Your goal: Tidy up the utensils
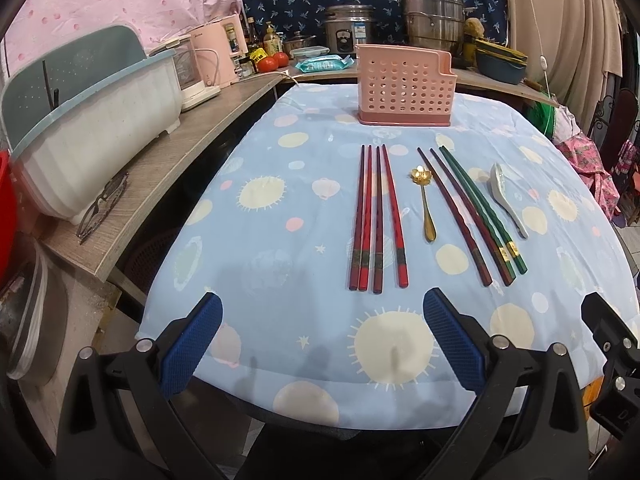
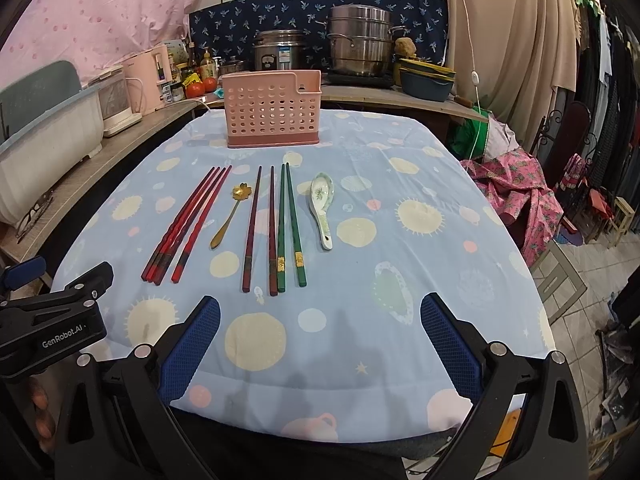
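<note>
A pink perforated utensil holder (image 1: 405,87) (image 2: 273,110) stands at the far end of the table. In front of it lie several red chopsticks (image 1: 378,218) (image 2: 186,224), a gold flower spoon (image 1: 425,204) (image 2: 230,216), two dark maroon chopsticks (image 1: 460,214) (image 2: 262,228), two green chopsticks (image 1: 484,210) (image 2: 290,224) and a white ceramic spoon (image 1: 507,198) (image 2: 323,208). My left gripper (image 1: 322,312) is open and empty over the near edge, short of the red chopsticks. My right gripper (image 2: 320,314) is open and empty, short of the green chopsticks.
The table wears a blue cloth with sun prints (image 1: 280,240) (image 2: 400,240). A wooden shelf at the left (image 1: 132,200) carries a dish tub (image 1: 92,136), glasses and a pink kettle. Steel pots (image 2: 358,46) stand behind. Clothes and stools fill the right side (image 2: 560,200).
</note>
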Motion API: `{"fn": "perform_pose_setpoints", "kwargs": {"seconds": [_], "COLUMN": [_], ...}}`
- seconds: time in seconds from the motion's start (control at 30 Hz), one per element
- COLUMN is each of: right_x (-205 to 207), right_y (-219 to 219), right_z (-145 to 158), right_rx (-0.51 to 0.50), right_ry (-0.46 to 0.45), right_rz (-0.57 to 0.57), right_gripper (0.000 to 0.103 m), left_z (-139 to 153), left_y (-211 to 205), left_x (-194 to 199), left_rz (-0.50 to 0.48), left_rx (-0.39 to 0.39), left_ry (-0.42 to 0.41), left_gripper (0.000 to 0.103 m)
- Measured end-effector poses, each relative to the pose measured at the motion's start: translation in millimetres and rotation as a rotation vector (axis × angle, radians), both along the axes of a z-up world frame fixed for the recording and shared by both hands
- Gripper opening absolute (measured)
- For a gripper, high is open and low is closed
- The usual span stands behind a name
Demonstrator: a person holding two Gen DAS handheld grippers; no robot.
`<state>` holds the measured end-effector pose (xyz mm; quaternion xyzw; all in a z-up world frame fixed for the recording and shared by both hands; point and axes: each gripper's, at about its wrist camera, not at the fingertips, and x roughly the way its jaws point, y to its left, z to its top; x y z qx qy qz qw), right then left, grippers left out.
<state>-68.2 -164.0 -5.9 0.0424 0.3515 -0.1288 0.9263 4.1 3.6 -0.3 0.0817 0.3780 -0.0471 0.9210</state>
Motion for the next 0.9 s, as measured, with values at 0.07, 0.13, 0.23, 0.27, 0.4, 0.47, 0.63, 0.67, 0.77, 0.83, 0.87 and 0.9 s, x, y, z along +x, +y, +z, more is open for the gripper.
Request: {"fn": "perform_pose_setpoints", "kwargs": {"seconds": [0.07,0.13,0.23,0.27,0.4,0.47,0.63,0.67,0.77,0.83,0.87,0.9], "right_x": [0.6,0.5,-0.1,0.4,-0.4,0.0,-0.2,-0.3,-0.2,-0.4,-0.3,-0.7], "right_y": [0.5,0.6,-0.2,0.2,-0.4,-0.1,-0.3,-0.3,-0.3,-0.5,-0.5,-0.8], "right_z": [-0.1,0.1,0.1,-0.1,0.0,-0.1,-0.3,-0.3,-0.4,-0.3,-0.3,-0.3], "right_rx": [0.001,0.000,0.000,0.000,0.002,0.002,0.003,0.003,0.002,0.003,0.003,0.003], "right_ry": [0.001,0.001,0.000,0.000,0.000,0.000,0.001,0.000,0.000,-0.001,-0.001,0.000], "right_rz": [0.000,0.000,0.000,0.000,0.000,0.000,0.000,0.000,0.000,0.000,0.000,0.000], "right_gripper": [0.096,0.096,0.096,0.096,0.096,0.096,0.096,0.096,0.096,0.096,0.096,0.096], "left_z": [-0.3,0.1,0.0,0.0,0.0,-0.2,0.0,0.0,0.0,0.0,0.1,0.0], "left_y": [0.4,-0.2,0.0,0.1,0.1,0.1,0.5,0.5,0.4,0.3,0.3,0.3], "left_x": [0.8,-4.1,-4.4,-4.4,-5.1,-5.0,-4.8,-4.7,-4.8,-4.9,-5.0,-4.8], "left_rz": [0.003,0.002,0.002,0.003,0.002,0.003,0.003,0.003,0.004,0.003,0.003,0.003], "left_rx": [0.001,0.000,-0.001,-0.001,-0.001,0.000,0.000,0.000,0.000,0.000,0.000,0.000], "left_ry": [0.001,-0.002,-0.002,-0.001,-0.002,-0.001,-0.001,-0.001,0.000,-0.002,-0.002,-0.001], "left_gripper": [0.096,0.096,0.096,0.096,0.096,0.096,0.096,0.096,0.096,0.096,0.096,0.096]}}
